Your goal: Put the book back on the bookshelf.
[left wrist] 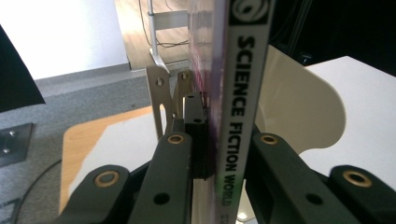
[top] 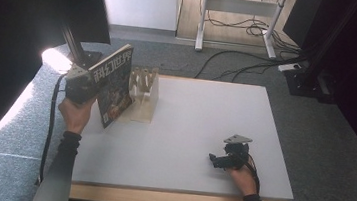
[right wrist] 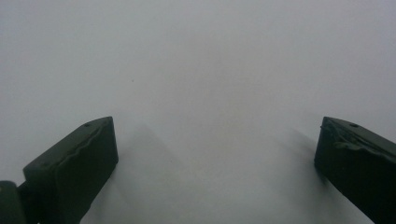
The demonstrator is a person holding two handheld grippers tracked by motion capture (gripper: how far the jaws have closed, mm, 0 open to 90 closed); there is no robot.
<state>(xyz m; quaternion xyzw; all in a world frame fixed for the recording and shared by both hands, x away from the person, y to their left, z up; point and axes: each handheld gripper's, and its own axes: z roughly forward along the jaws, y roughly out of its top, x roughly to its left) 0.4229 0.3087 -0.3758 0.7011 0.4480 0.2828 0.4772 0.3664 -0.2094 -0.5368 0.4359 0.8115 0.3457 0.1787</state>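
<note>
A magazine (top: 114, 84) with a "Science Fiction World" spine (left wrist: 238, 116) is held upright over the table's far left corner. My left gripper (top: 83, 86) is shut on it, the jaws pressing both covers just below the spine lettering (left wrist: 218, 154). Right beside the magazine stands a pale wooden slotted rack (top: 143, 96), whose curved dividers (left wrist: 299, 107) rise just behind the spine. My right gripper (top: 220, 160) rests low over the table's near right part, jaws wide apart with only bare tabletop between them (right wrist: 215, 154).
The white table (top: 199, 123) has a wooden front edge (top: 171, 200). A dark monitor on a stand (top: 79, 45) rises at the left behind the magazine. Cables and a metal frame (top: 239, 26) lie on the floor beyond the table.
</note>
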